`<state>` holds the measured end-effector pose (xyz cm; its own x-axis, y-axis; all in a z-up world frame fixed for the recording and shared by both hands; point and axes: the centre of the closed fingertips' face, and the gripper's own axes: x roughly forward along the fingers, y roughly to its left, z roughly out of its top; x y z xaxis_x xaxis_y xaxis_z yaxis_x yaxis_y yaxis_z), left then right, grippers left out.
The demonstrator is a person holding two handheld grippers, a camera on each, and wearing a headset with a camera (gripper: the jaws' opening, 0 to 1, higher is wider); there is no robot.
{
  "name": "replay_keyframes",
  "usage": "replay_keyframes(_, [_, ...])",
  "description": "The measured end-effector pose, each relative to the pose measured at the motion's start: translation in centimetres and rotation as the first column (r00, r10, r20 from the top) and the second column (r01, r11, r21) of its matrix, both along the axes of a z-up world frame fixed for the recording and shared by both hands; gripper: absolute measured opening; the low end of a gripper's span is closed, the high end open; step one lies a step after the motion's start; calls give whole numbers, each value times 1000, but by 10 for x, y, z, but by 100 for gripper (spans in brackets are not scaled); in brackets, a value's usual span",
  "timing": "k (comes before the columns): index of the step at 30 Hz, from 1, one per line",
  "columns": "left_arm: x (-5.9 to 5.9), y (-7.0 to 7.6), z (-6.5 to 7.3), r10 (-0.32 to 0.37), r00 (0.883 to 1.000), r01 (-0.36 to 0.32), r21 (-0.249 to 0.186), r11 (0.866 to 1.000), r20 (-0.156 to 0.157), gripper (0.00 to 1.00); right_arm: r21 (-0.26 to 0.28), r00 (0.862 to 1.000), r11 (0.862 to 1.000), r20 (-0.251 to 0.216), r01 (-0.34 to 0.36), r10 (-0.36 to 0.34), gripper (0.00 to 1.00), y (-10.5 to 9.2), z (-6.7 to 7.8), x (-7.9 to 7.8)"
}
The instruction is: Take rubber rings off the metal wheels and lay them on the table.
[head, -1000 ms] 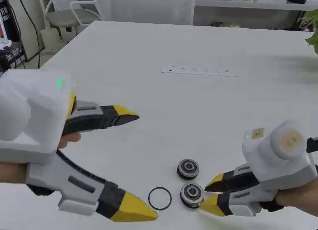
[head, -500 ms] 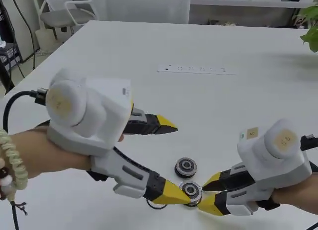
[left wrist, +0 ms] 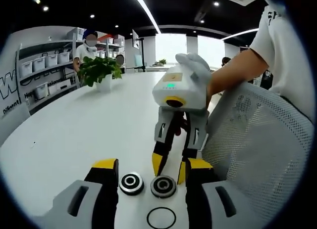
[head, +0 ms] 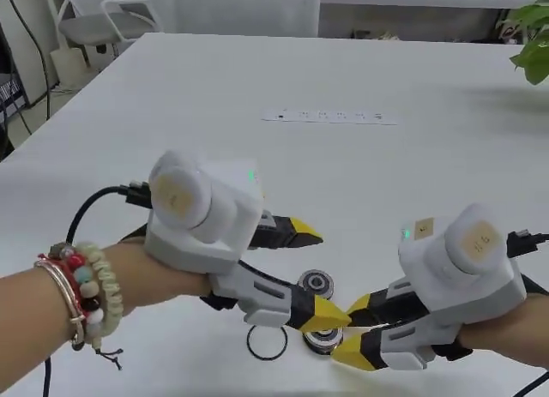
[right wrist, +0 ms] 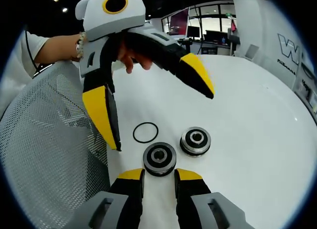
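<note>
Two metal wheels lie side by side near the table's front edge: the far wheel (head: 316,283) (left wrist: 131,183) (right wrist: 195,141) and the near wheel (head: 322,340) (left wrist: 163,186) (right wrist: 159,159). A loose black rubber ring (head: 267,343) (left wrist: 161,217) (right wrist: 145,132) lies flat beside them. My left gripper (head: 324,275) (left wrist: 151,163) (right wrist: 162,119) is open wide, its jaws spread over both wheels. My right gripper (head: 346,330) (right wrist: 159,172) (left wrist: 170,170) is open by a narrow gap, its tips at the near wheel's edge, nothing between them.
A white power strip (head: 328,117) lies further back on the white table (head: 412,183). A mesh chair (left wrist: 257,140) stands at the table's near edge. A potted plant (left wrist: 99,70) sits at the far end.
My left gripper has swung right and in toward the wheels, and its lower jaw now partly covers the near wheel. The right gripper has stayed at that wheel.
</note>
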<state>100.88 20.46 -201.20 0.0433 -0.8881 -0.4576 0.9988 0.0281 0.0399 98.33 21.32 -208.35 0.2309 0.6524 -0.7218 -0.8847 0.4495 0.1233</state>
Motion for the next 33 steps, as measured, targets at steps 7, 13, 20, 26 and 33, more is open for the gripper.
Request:
replay_keyframes(7, [-11,4,-22,-10,1000,10,41,999,-2,36,0,1000,1000,7,-1,1,21,0,0,1])
replay_keyframes(13, [-13,3,-41,-16,1000,16,87,996,4,26,-3,1000,1000,15,-6,6,21,0,0,2])
replay_keyframes(20, [-13,5,-47,3,1000,-3,102,995,2,19,-6,1000,1000,27,-13,13,20,0,0,3])
replay_keyframes(26, [-11,8,-50,18,1000,-18,117,993,-2,15,-6,999,1000,30,-16,16,20,-1,-1,3])
replay_keyframes(33, [-15,5,-50,3,1000,-4,116,993,11,8,-8,999,1000,41,-26,27,19,0,-1,3])
